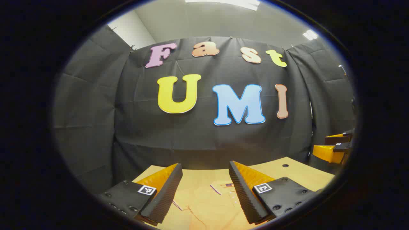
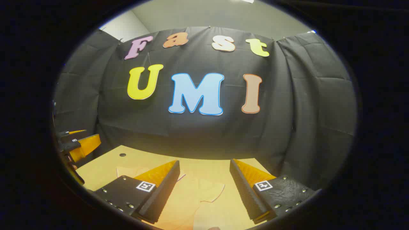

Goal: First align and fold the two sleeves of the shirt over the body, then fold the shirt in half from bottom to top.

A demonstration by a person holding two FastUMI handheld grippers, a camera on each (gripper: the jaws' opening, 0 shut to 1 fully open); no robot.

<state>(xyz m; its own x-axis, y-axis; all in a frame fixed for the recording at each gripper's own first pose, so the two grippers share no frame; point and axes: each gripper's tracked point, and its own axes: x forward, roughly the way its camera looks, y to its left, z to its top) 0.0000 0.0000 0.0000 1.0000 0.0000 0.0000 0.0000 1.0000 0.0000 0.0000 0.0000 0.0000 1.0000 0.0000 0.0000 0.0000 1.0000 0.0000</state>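
A pale yellow-orange shirt (image 1: 207, 204) lies flat on the tabletop below my left gripper (image 1: 206, 174); its collar with a small label (image 1: 223, 186) shows between the fingers. That gripper is held above the cloth, open, nothing between its fingers. In the right gripper view the same shirt (image 2: 195, 198) spreads under my right gripper (image 2: 204, 171), with a sleeve edge (image 2: 214, 193) lying toward the right. The right gripper is also open and holds nothing. The other gripper appears far right in the left gripper view (image 1: 332, 148) and far left in the right gripper view (image 2: 76, 145).
The light wooden table (image 1: 300, 174) has a small dark hole (image 1: 285, 165) near its far edge, seen again as a hole (image 2: 122, 155) in the right gripper view. The black cloth wall stands close behind the table's far edge.
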